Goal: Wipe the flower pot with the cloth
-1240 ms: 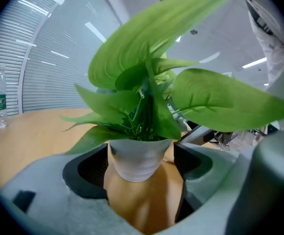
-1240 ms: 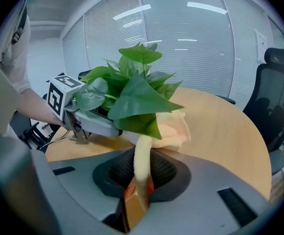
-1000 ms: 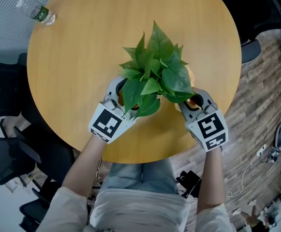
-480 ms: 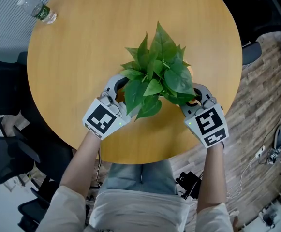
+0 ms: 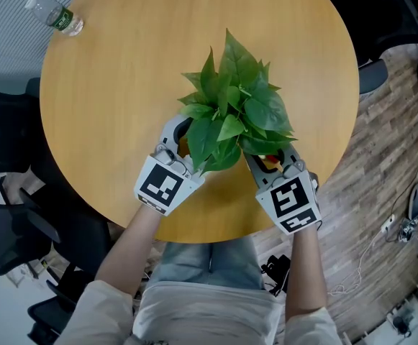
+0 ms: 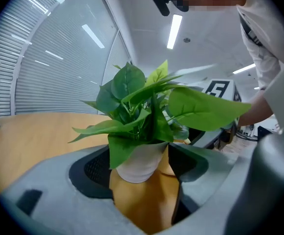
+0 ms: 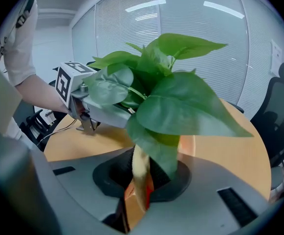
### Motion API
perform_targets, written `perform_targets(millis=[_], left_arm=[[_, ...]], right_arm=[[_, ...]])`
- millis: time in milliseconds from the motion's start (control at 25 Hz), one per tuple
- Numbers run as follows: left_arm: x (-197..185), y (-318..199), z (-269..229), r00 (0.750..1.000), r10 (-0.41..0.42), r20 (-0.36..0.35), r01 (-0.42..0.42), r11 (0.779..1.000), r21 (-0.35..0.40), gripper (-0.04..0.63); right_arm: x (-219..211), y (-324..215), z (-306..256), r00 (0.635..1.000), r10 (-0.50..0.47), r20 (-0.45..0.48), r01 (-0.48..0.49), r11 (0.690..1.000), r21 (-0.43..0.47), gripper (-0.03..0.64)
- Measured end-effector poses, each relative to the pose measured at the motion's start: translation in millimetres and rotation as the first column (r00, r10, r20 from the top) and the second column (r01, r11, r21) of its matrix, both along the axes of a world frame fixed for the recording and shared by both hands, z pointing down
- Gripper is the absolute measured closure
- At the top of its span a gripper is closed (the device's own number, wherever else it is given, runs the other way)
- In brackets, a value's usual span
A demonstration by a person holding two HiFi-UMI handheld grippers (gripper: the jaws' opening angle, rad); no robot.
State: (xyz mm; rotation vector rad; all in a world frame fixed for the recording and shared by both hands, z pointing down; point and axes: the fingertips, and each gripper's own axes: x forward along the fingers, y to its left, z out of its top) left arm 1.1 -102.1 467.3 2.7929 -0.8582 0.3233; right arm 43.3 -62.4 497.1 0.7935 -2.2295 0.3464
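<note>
**One pot, one cloth, one bottle**

My left gripper (image 5: 179,137) is clamped on the one round white flower pot (image 6: 137,163), which stands on the round wooden table (image 5: 122,85) towards my edge. My right gripper (image 5: 267,164) is closed on the single yellow-and-orange cloth (image 7: 140,176), beside the pot. The plant's broad green leaves (image 5: 234,110) overhang both my jaws. One clear plastic bottle (image 5: 56,18) lies well apart at the table's rim

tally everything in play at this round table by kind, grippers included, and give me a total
potted plant: 1
water bottle: 1
cloth: 1
grippers: 2 (left gripper, right gripper)
total: 5
</note>
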Motion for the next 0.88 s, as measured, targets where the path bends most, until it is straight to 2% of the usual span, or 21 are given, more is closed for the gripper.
perform_targets(millis=[160, 360, 520, 680, 880], left_arm=[[0, -1, 0, 0.998, -0.058, -0.009, 0.058, 0.998, -0.012, 0.239], [-1, -1, 0, 0.999, -0.037, 0.003, 0.037, 0.999, 0.006, 0.239], [-6, 0, 1, 1.0, -0.018, 0.0, 0.018, 1.0, -0.019, 0.238], [-8, 1, 3, 0.998, 0.067, 0.006, -0.067, 0.998, -0.022, 0.197], [-5, -7, 4, 0.978, 0.211, 0.0, -0.211, 0.977, -0.016, 0.144]], right_arm=[[-18, 10, 3, 0.998, -0.062, 0.0, 0.062, 0.998, -0.009, 0.563], [-21, 13, 4, 0.997, -0.074, 0.007, 0.074, 0.997, -0.021, 0.563], [-19, 13, 4, 0.997, -0.071, 0.012, 0.071, 0.997, -0.02, 0.563], [-19, 15, 4, 0.998, -0.063, 0.028, 0.064, 0.998, -0.026, 0.563], [-19, 14, 4, 0.997, -0.056, 0.044, 0.057, 0.998, -0.027, 0.565]])
